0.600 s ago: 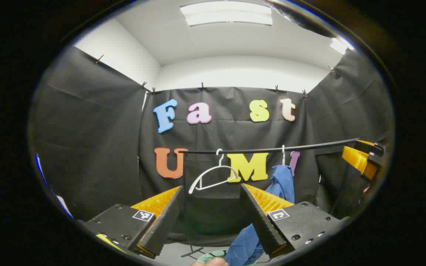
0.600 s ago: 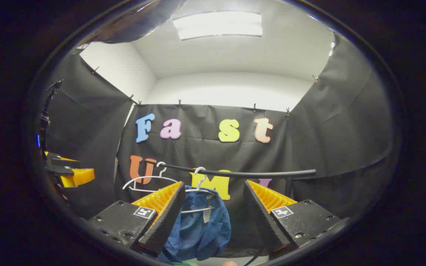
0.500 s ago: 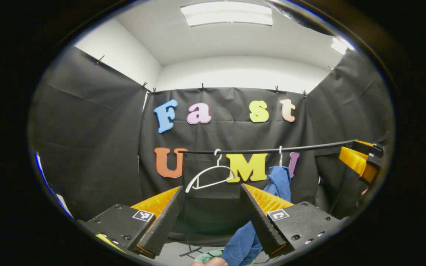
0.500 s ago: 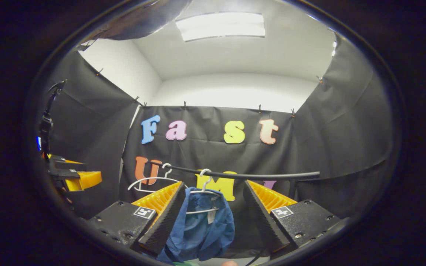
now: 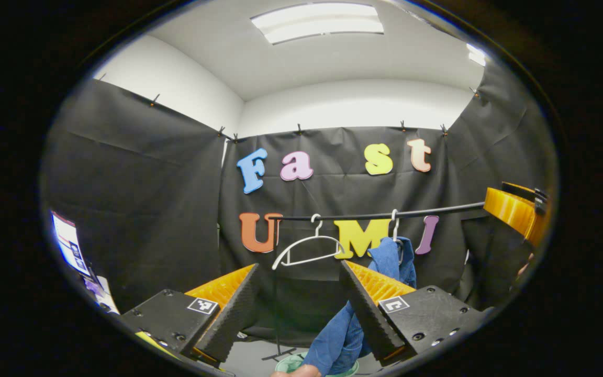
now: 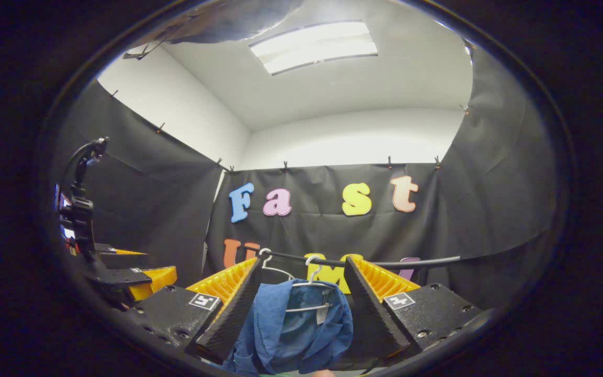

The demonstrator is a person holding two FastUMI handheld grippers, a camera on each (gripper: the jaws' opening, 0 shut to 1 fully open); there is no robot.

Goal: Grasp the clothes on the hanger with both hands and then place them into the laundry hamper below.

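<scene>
Both grippers stand with fingers spread wide and nothing between them: the left gripper (image 5: 299,303) looks toward the rail (image 5: 385,214), while the right gripper (image 6: 301,309) frames the blue garment (image 6: 296,330), which hangs in the gap without either pad appearing to touch it. The garment droops from a white hanger (image 6: 309,293) hooked on the rail, bunched and trailing low on one side; just beside it on the rail hangs an empty hanger (image 5: 306,248). Below the rail, a sliver of pale green rim at the edge of the left gripper view is likely the laundry hamper (image 5: 287,364). The risk from here, judged from the pictures: a pinch that closes on the wire as well as the cloth would drag the hanger off the rail, and a one-sided grip on the uneven drape could let the loose end slide and fall outside the hamper.
</scene>
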